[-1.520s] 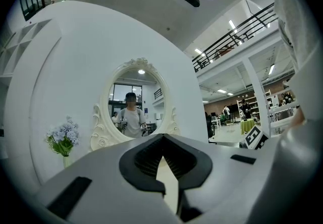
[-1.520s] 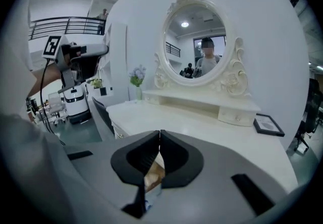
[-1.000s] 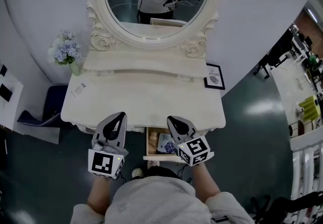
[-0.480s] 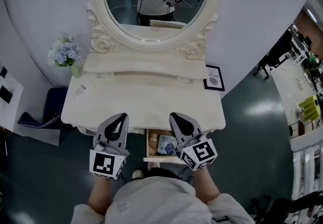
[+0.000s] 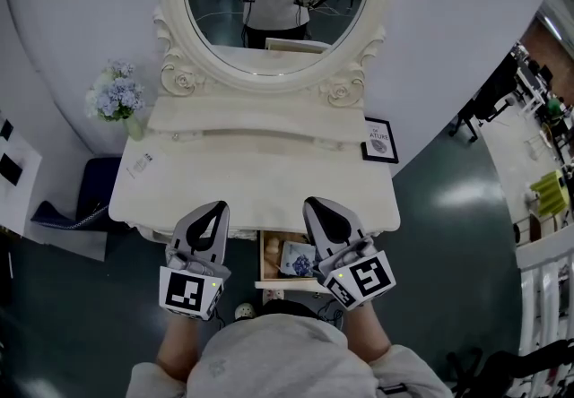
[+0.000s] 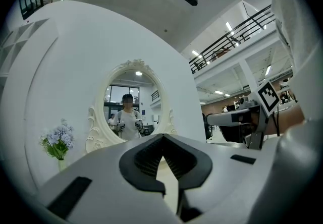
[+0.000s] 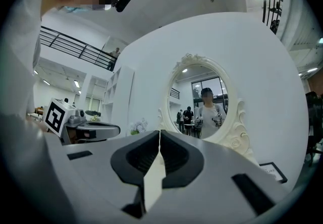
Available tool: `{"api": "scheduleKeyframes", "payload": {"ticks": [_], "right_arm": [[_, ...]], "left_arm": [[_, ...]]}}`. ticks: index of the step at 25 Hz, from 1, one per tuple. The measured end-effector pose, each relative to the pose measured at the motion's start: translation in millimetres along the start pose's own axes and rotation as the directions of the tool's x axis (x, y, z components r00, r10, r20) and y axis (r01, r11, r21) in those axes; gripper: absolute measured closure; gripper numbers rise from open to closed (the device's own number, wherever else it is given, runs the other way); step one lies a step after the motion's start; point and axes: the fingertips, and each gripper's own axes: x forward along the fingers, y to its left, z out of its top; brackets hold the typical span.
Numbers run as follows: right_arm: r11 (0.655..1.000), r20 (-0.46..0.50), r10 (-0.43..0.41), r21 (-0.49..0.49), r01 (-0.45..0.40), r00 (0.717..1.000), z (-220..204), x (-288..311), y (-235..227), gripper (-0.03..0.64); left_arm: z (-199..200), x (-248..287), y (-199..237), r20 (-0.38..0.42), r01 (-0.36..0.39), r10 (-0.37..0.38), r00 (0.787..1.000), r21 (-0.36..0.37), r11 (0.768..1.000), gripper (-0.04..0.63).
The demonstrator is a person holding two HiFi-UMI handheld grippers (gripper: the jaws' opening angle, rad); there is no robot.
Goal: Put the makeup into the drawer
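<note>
A cream dressing table [image 5: 260, 181] stands under an oval mirror [image 5: 278, 2]. Its small drawer [image 5: 266, 255] is pulled out below the front edge, and a white pouch with a blue pattern [image 5: 299, 259] lies inside. My left gripper [image 5: 215, 206] hovers level at the table's front left, shut with nothing held. My right gripper [image 5: 316, 203] is held above the drawer, also shut and empty. In the left gripper view the jaw tips [image 6: 162, 136] meet. The tips [image 7: 160, 131] also meet in the right gripper view.
A vase of pale blue flowers [image 5: 115, 91] stands at the table's back left. A small framed picture [image 5: 381, 138] leans at the back right, and a small card [image 5: 141, 160] lies on the left. A dark blue stool [image 5: 90, 190] stands left of the table.
My right gripper has risen above the drawer and looks larger in the head view, still shut. The left gripper and the drawer have not moved.
</note>
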Motion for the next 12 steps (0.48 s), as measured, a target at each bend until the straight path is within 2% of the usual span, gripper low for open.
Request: {"api": "scheduleKeyframes", "payload": {"ticks": [1,4,8,10,12], "right_arm": [[1.000,0.004,0.001,-0.005,-0.001,1.000,1.9,-0.3,0.9,0.597],[1.000,0.014,0.005,-0.016,-0.004,1.000,6.1,-1.6,3.1,0.597],[1.000,0.024,0.003,-0.014,-0.002,1.000,7.8,-2.6,3.8,0.597],[1.000,0.028,-0.001,-0.012,0.001,1.000,8.5,-3.2,3.8,0.597],[1.000,0.031,-0.004,-0.011,0.004,1.000,9.5,-3.7,3.6,0.597]], "left_arm": [[1.8,0.4,0.4,0.011,-0.001,0.001,1.000,0.003,1.000,0.583],[-0.4,-0.6,-1.1,-0.019,0.003,-0.003,1.000,-0.003,1.000,0.583],[5.9,0.6,-0.4,0.021,-0.003,0.003,1.000,0.008,1.000,0.583],[2.3,-0.9,-1.6,-0.007,0.001,-0.001,1.000,0.000,1.000,0.583],[5.4,-0.8,-0.8,0.012,-0.003,0.003,1.000,0.000,1.000,0.583]]}}
